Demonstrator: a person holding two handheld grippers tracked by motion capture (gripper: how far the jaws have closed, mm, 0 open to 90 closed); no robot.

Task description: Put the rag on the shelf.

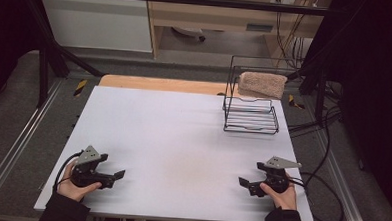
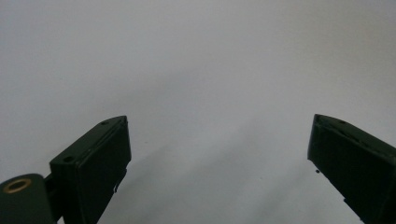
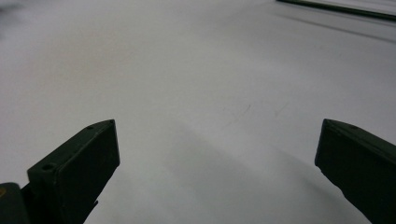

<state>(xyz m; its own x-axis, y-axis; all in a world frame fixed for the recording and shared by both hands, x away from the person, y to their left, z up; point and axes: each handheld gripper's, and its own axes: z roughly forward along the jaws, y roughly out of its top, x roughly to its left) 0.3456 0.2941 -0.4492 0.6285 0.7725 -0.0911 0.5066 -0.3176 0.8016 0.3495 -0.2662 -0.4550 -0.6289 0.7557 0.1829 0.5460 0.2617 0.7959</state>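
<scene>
A tan folded towel (image 1: 261, 84) lies on the upper tier of a black wire rack (image 1: 250, 118) at the far right of the white table (image 1: 183, 135). My left gripper (image 1: 119, 175) rests near the front left edge, held by a hand, jaws pointing right. In the left gripper view the left gripper (image 2: 219, 140) is open over bare white table. My right gripper (image 1: 243, 183) rests near the front right edge, jaws pointing left. The right gripper (image 3: 217, 144) is open in its own view, with nothing between its fingers (image 3: 79, 172).
A wooden board (image 1: 160, 84) shows beyond the table's far edge. Black cables (image 1: 325, 196) trail off the right side. Dark frame bars (image 1: 51, 59) stand at the back left, and a wooden cabinet (image 1: 213, 16) is behind.
</scene>
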